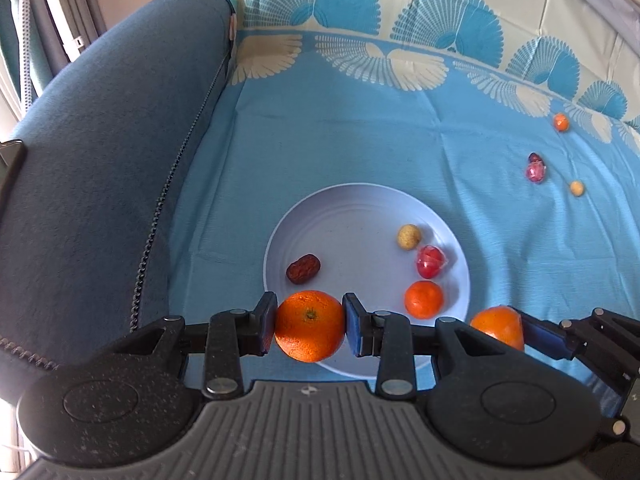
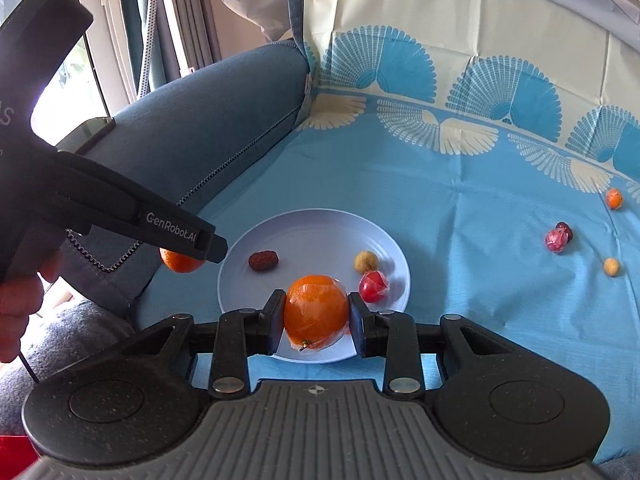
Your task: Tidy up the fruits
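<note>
Each gripper, left (image 1: 309,326) and right (image 2: 317,317), grips an orange (image 1: 309,326) over the near rim of the plate (image 1: 352,216), so each should lower before opening, clear of the date (image 1: 303,268) and the other fruit.

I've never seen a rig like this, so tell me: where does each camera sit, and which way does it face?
Left wrist: rides the left gripper, looking forward over its orange to the plate; own fingers show.
Right wrist: rides the right gripper, holding a wrapped orange; the person's hand shows.
Shared: plate, red date, blue cloth.
</note>
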{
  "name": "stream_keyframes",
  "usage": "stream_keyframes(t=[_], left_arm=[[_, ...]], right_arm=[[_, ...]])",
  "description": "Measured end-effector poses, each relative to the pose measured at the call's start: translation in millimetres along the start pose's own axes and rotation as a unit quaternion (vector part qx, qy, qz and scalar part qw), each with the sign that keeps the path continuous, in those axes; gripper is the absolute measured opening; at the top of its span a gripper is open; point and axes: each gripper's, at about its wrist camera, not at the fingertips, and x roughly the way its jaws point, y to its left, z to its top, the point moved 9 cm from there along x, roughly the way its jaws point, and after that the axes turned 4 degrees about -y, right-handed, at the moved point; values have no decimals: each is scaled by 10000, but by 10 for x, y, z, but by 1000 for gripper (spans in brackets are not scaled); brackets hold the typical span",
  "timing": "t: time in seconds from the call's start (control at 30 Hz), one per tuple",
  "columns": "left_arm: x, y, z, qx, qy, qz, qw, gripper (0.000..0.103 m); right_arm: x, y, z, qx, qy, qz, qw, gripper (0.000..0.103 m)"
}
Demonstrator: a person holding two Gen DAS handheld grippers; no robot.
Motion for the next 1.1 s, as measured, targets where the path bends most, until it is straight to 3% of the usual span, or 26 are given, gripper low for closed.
stream_keyframes(t=[0.2, 0.43, 0.5, 0.53, 0.57, 0.6, 0.7, 0.8, 0.93, 1.1], left_arm=[[452, -14, 9, 77, 217, 29, 9997, 39], [715, 30, 30, 237, 383, 146, 9989, 41], [716, 31, 44, 278, 391, 144, 9987, 61], [699, 32, 66, 273, 345, 151, 9989, 85], [654, 33, 94, 271, 242, 129, 9993, 101], [592, 33, 114, 269, 134, 79, 9995, 103], [407, 48, 89, 284, 113, 122, 9995, 103], [196, 97, -24, 236, 227, 314, 9990, 103], [-54, 82, -256, 203, 682, 259, 9971, 103], [-465, 77, -456, 39, 488, 357, 9982, 103]], right_arm=[[375, 15, -125, -46, 359, 79, 9993, 35], [664, 47, -165, -77, 550, 109, 9984, 35], [719, 52, -150, -86, 617, 143, 9980, 37], [730, 62, -136, -107, 621, 130, 9979, 40], [724, 61, -113, -137, 593, 96, 9981, 49], [705, 51, -86, -166, 556, 50, 9983, 61], [542, 0, -39, -174, 472, -141, 9986, 85], [309, -53, -79, -73, 573, -122, 9983, 93], [-43, -61, -196, 123, 781, -59, 9969, 97], [-486, 35, -212, 31, 510, -172, 9985, 101]])
